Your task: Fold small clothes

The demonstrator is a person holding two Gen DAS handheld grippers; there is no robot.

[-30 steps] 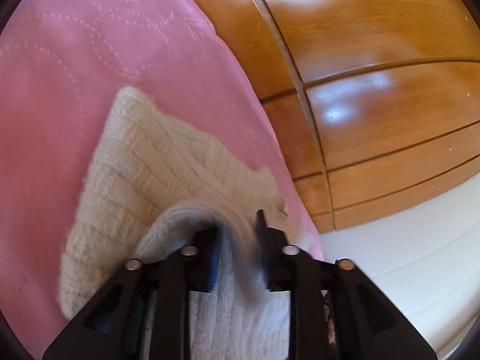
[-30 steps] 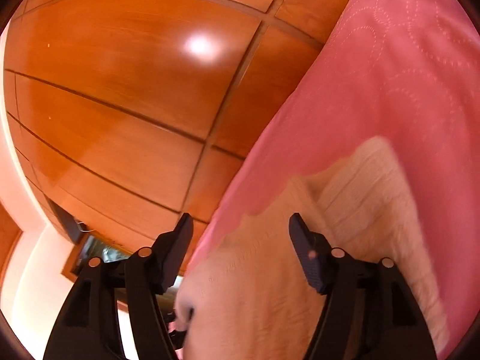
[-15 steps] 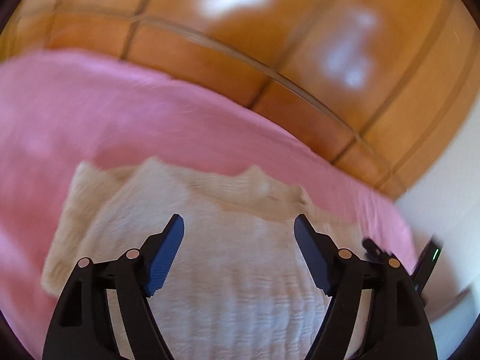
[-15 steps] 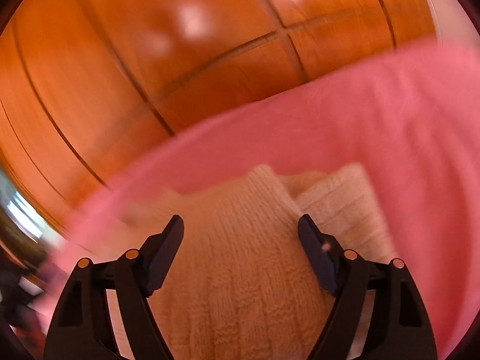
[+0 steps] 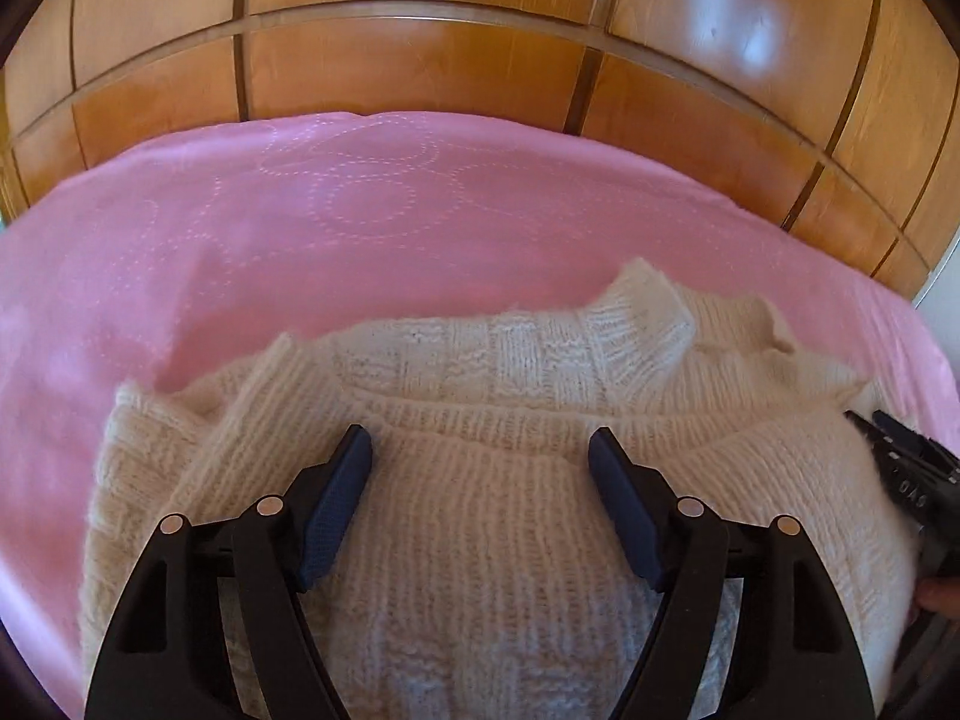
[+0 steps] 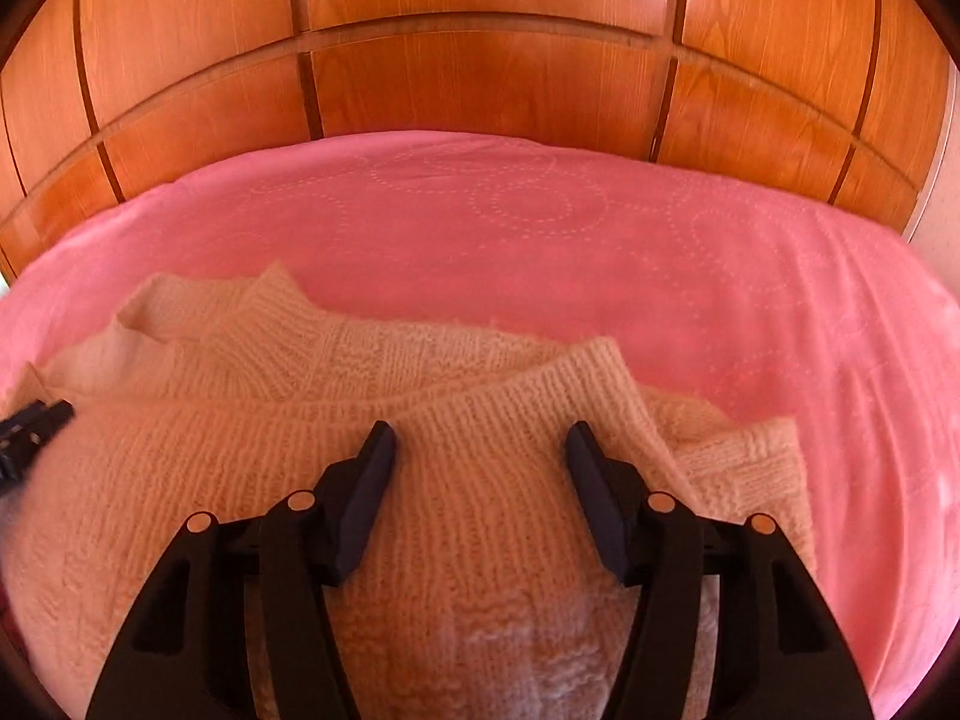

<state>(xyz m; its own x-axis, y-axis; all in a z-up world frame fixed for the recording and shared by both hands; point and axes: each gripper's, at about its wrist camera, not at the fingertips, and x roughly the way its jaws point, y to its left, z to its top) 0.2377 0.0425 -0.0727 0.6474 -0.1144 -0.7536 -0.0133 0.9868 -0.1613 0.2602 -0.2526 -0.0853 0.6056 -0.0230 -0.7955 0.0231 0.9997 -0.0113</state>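
Note:
A cream knitted sweater [image 5: 492, 372] lies partly folded on the pink bedspread [image 5: 336, 216], its ribbed collar toward the headboard. My left gripper [image 5: 480, 450] is open and empty, hovering just over the sweater's upper fold. In the right wrist view the same sweater [image 6: 384, 360] fills the lower half, on the same bedspread [image 6: 690, 276]. My right gripper [image 6: 480, 444] is open and empty above the folded edge. Each gripper shows at the other view's edge: the right one [image 5: 906, 474] and the left one [image 6: 30, 432].
A glossy wooden panelled headboard [image 5: 456, 54] stands right behind the bed and shows in the right wrist view [image 6: 480, 72] too. Pink bedspread stretches beyond the sweater on both sides. A white wall strip [image 5: 942, 276] is at the far right.
My left gripper let go of the sweater fold and opened. Both grippers swung round to face the headboard, level over the sweater. The sweater now lies folded over itself.

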